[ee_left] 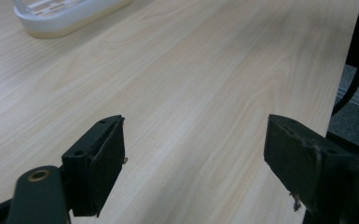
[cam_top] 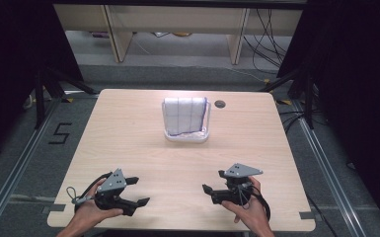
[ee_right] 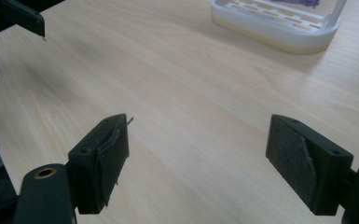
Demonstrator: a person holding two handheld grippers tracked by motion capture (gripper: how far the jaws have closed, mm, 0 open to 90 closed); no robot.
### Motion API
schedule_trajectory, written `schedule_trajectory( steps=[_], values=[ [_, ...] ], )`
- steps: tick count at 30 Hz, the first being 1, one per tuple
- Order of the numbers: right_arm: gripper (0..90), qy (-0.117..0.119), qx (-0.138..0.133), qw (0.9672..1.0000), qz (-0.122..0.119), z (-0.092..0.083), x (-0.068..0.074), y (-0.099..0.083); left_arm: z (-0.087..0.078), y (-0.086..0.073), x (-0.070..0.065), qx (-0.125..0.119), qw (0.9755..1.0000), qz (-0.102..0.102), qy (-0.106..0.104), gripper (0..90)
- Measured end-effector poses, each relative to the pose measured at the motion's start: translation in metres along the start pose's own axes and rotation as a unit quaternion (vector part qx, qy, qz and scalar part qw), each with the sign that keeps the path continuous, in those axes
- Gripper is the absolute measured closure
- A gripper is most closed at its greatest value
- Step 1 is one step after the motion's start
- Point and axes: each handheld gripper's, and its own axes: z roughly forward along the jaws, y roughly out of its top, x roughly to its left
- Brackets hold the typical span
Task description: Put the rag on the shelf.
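Observation:
A white cloth with thin purple lines (cam_top: 184,116) stands upright in a white slotted rack (cam_top: 187,137) at the back middle of the wooden table (cam_top: 128,143). My left gripper (cam_top: 140,191) rests near the front left edge, open, with nothing between its jaws (ee_left: 196,123). My right gripper (cam_top: 213,180) sits near the front right, also open and holding nothing (ee_right: 198,121). Both are well short of the rack. The rack's base shows in the left gripper view (ee_left: 65,18) and in the right gripper view (ee_right: 279,28). The left gripper's fingers (ee_right: 25,18) appear at the right gripper view's top left.
A dark round cable hole (cam_top: 220,103) lies in the table just right of the rack. Black stand legs flank the table at left (cam_top: 44,89) and right (cam_top: 303,84). A "5" is marked on the floor (cam_top: 59,133).

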Motion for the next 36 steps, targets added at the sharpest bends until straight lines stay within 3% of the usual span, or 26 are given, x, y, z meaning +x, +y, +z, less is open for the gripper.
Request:
schedule_trajectory(
  steps=[3, 4, 5, 7, 8, 11, 16, 24, 27, 28, 29, 30, 32, 36],
  values=[
    [20.6, -0.012, 0.006, 0.9999, -0.008, -0.002, 0.005, -0.006, 0.000, -0.004, -0.003, 0.006, 1.0000, 0.005, 0.000, 19.8],
    [20.2, -0.003, 0.010, 0.9999, 0.004, -0.002, 0.008, -0.008, 0.001, -0.005, -0.004, 0.005, 1.0000, 0.004, 0.000, 19.7],
    [19.8, -0.010, 0.015, 0.9998, -0.010, -0.003, 0.007, -0.010, 0.001, -0.007, -0.005, 0.001, 1.0000, -0.001, 0.001, 19.5],
    [19.2, 0.000, 0.020, 0.9997, -0.011, -0.001, 0.009, -0.016, 0.001, -0.010, -0.005, 0.014, 0.9999, 0.004, 0.001, 19.4],
    [19.1, 0.001, 0.024, 0.9996, -0.012, 0.000, 0.010, -0.018, 0.003, -0.012, -0.007, 0.008, 1.0000, -0.002, 0.000, 19.1],
    [16.0, -0.009, 0.044, 0.9989, -0.011, -0.001, 0.012, -0.024, 0.003, -0.014, -0.009, 0.013, 0.9999, -0.003, 0.001, 18.4],
    [16.2, -0.007, 0.062, 0.9980, -0.010, 0.000, 0.015, -0.032, 0.006, -0.018, -0.011, 0.015, 0.9999, 0.003, 0.004, 17.6],
    [16.2, -0.009, 0.072, 0.9972, -0.019, -0.002, 0.019, -0.037, 0.010, -0.021, -0.011, 0.025, 0.9997, 0.005, 0.003, 17.2],
    [16.2, -0.009, 0.076, 0.9970, -0.013, -0.002, 0.021, -0.038, 0.010, -0.021, -0.014, 0.020, 0.9998, -0.007, 0.002, 17.1],
    [16.2, -0.009, 0.074, 0.9970, -0.022, -0.001, 0.021, -0.038, 0.010, -0.021, -0.013, 0.019, 0.9998, -0.003, 0.004, 17.2],
    [16.2, -0.009, 0.077, 0.9968, -0.016, -0.002, 0.021, -0.038, 0.009, -0.020, -0.011, 0.036, 0.9993, 0.008, 0.004, 17.1],
    [16.2, -0.010, 0.078, 0.9967, -0.017, -0.001, 0.022, -0.038, 0.011, -0.021, -0.013, 0.022, 0.9997, -0.006, 0.003, 17.1],
    [16.2, -0.008, 0.077, 0.9968, -0.021, -0.002, 0.022, -0.038, 0.010, -0.021, -0.012, 0.024, 0.9997, 0.006, 0.005, 17.1],
    [16.2, -0.007, 0.073, 0.9969, -0.030, -0.002, 0.020, -0.037, 0.009, -0.020, -0.011, 0.036, 0.9993, 0.006, 0.004, 17.1]
  ],
)
